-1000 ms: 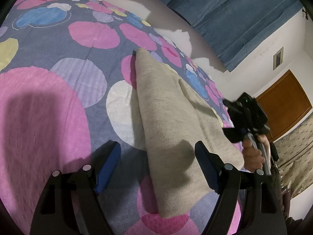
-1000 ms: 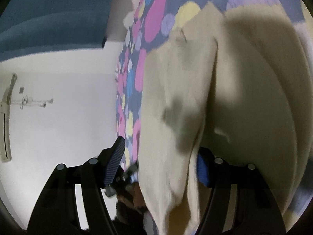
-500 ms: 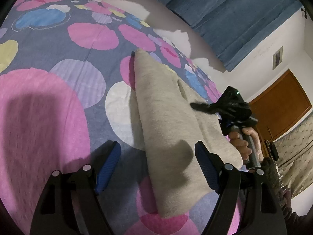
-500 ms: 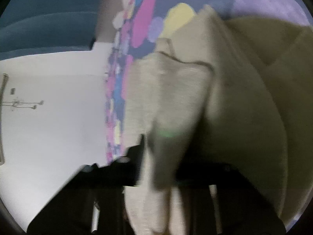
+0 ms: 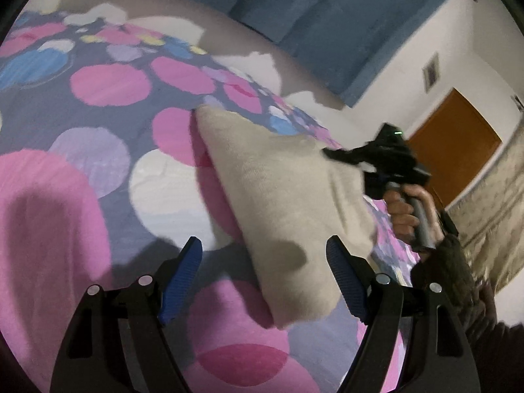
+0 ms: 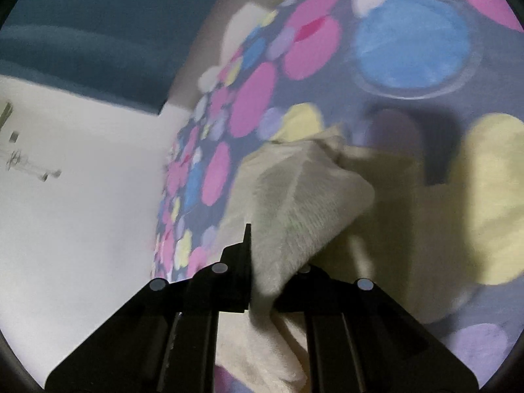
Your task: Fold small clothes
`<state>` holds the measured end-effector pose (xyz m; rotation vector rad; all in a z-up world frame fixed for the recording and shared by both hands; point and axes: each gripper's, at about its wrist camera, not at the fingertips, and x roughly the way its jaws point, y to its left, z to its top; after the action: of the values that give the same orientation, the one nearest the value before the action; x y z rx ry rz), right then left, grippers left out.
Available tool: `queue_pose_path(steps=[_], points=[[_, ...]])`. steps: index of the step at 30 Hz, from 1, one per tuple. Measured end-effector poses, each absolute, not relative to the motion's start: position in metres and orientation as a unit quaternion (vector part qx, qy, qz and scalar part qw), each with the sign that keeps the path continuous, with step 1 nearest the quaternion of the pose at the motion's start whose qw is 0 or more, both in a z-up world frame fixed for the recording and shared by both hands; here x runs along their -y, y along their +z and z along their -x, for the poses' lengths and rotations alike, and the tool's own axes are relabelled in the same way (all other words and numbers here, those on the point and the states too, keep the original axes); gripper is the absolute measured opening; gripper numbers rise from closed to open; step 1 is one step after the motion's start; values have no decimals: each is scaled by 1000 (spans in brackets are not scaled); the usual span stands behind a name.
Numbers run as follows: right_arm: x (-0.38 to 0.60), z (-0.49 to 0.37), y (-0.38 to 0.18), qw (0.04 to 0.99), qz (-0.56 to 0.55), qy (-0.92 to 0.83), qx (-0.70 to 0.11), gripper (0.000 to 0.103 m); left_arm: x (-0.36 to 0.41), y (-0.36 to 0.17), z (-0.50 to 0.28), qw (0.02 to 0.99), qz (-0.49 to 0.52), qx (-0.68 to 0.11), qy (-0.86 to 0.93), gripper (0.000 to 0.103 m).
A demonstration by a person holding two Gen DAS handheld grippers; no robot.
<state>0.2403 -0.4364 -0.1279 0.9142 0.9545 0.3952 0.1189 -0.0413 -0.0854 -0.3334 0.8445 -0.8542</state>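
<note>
Ribbed beige knit garment (image 5: 288, 203) – folded wedge – spotted bedspread (image 5: 108, 170).

left claw (image 5: 263, 281) spread wide, right claw (image 6: 262, 255) clamped

Right gripper (image 6: 262, 262) fingers closed on beige garment (image 6: 304, 203), lifting edge.

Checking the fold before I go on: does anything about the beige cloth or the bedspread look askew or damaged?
Nothing looks damaged. The beige cloth lies skewed on the bedspread, one edge lifted and bunched where the right gripper pinches it. The left gripper stands open over its near end.
</note>
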Motion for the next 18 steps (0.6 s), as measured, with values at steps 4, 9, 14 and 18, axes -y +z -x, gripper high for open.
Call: queue_pose_path(steps=[4,9,14,18], points=[[445,-243,-172,744,-454,160,-464,9,52,-79,-106,803,128,-382,-439,77],[449,-237,-177,734,-478,178,-449,11,61,-72,-84,786,79,-371,-488,77],[465,-182,-143,762,-470,170,-412,33,77,-79,-71,795,11,-398,-457,77],[476,-121,-133,767,-482,157,-393,36,85,-87,-68,802,-24,-421,-424,77]])
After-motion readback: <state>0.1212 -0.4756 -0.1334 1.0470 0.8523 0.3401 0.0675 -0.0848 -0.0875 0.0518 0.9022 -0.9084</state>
